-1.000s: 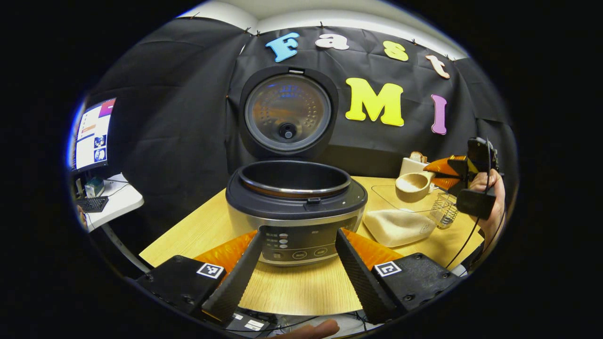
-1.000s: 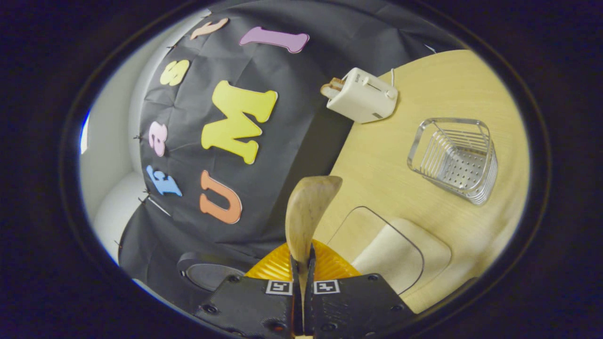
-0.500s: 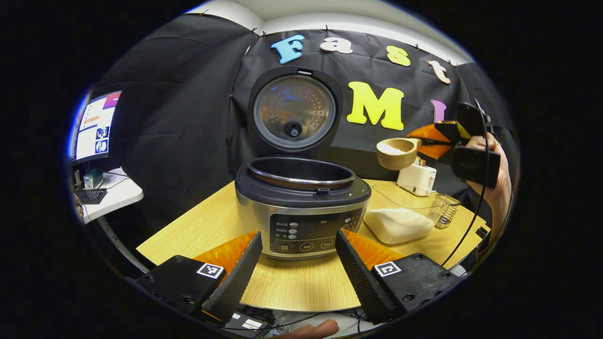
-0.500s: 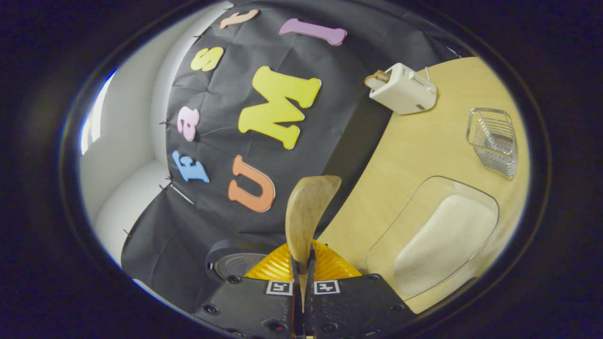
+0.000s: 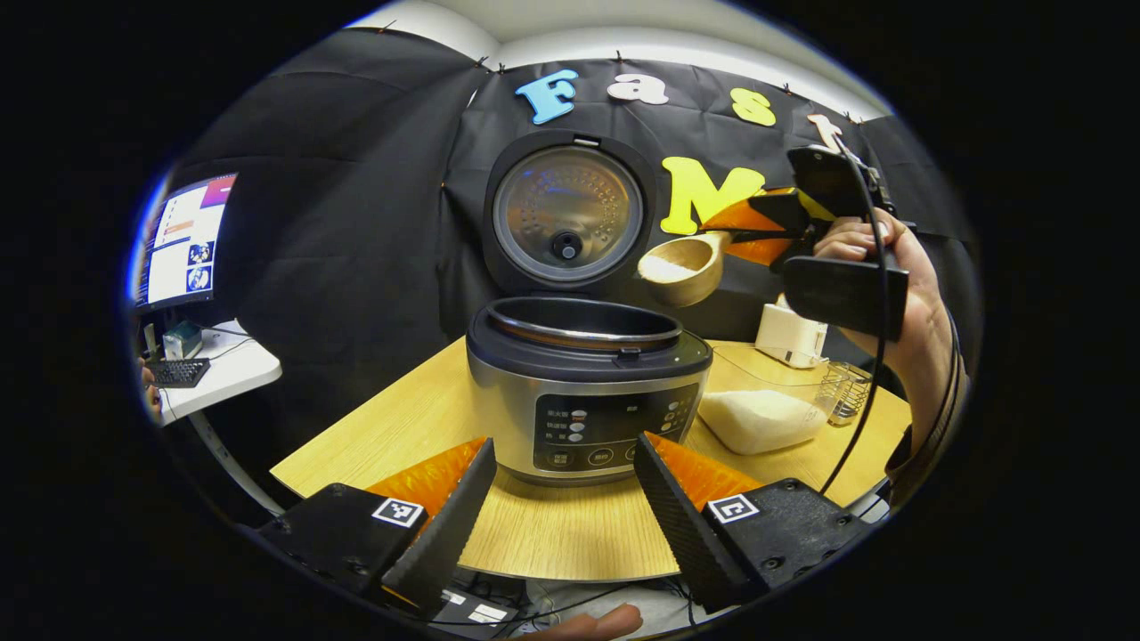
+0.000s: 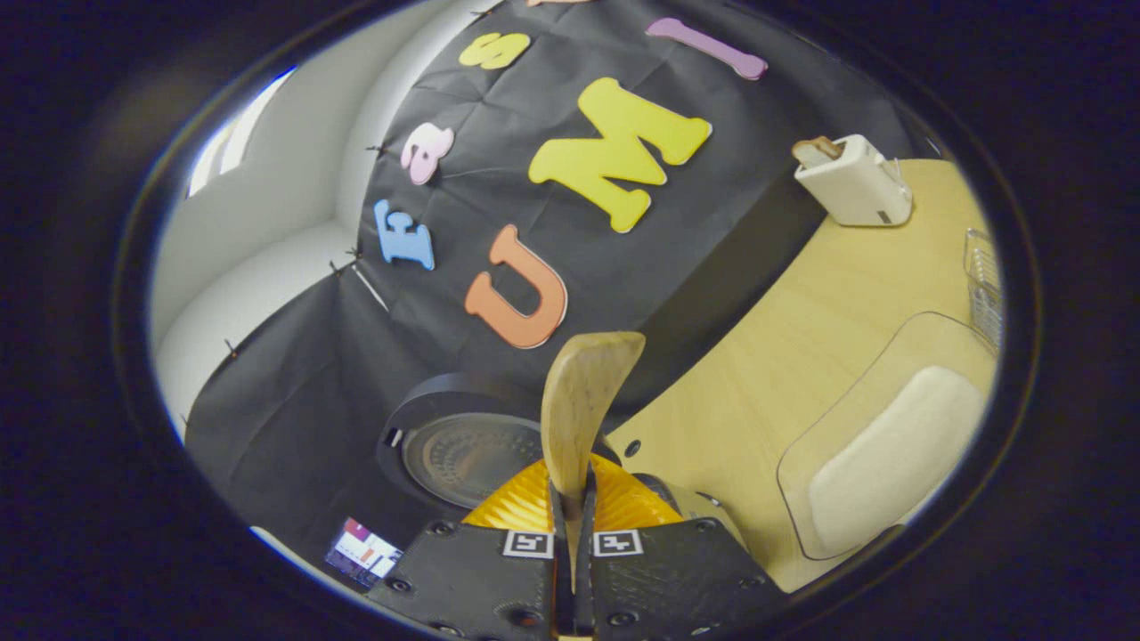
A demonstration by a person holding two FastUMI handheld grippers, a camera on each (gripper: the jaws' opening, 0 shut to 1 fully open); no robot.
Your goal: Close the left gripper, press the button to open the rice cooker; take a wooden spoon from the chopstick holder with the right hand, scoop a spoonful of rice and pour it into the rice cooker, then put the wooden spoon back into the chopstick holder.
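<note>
Your right gripper (image 6: 571, 525) clamps the wooden spoon (image 5: 684, 265), its rice-filled bowl just above the open rice cooker (image 5: 588, 392); your left gripper (image 5: 563, 499) hovers with fingers apart.

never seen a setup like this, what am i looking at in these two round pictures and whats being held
No robot arm here: a person holds a two-finger gripper in each hand, and a fisheye camera rides on each one, looking forward along its fingers.

In the left gripper view, the left gripper shows at the bottom with its fingers spread open, holding nothing. Ahead of it a rice cooker stands on the wooden table with its lid raised. Farther right lie a tray of rice, a wire holder and a white toaster.

The same view shows a hand holding the right gripper, which is shut on a wooden spoon with some rice in its bowl, up beside the lid.

The right gripper view looks along that spoon from behind and is tilted, so the table looks slanted.
</note>
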